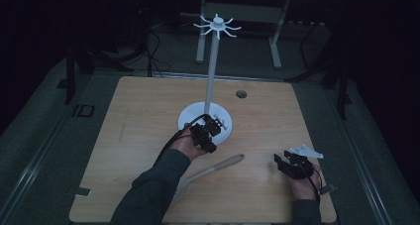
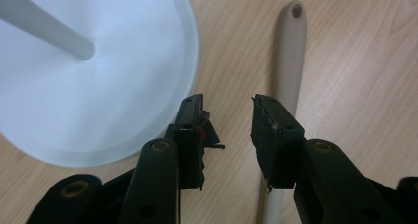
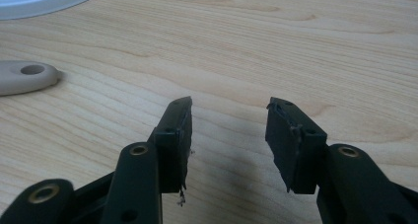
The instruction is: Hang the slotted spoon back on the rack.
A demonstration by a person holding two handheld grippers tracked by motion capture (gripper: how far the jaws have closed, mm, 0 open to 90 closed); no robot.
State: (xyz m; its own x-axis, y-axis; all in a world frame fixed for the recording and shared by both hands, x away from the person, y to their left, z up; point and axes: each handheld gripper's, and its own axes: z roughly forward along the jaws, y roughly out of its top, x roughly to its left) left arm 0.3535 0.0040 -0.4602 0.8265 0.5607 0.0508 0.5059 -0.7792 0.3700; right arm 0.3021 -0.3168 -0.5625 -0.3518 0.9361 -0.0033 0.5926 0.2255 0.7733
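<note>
Your left gripper (image 1: 214, 127) hovered at the near edge of the white stand's round base (image 1: 190, 117), jaws spread with nothing between them. The beige utensil (image 1: 213, 169) lay flat on the wooden table (image 1: 143, 101), just beside that gripper. Your right gripper (image 1: 283, 161), well apart, was likewise spread, holding nothing.

Dim room, most light falls on the light wood worktop (image 1: 148, 111) with rounded corners; grey floor (image 1: 44, 121) around it, dark cables (image 1: 156, 61) trailing behind, a pale metal frame (image 1: 277, 36) standing beyond, far background near black
</note>
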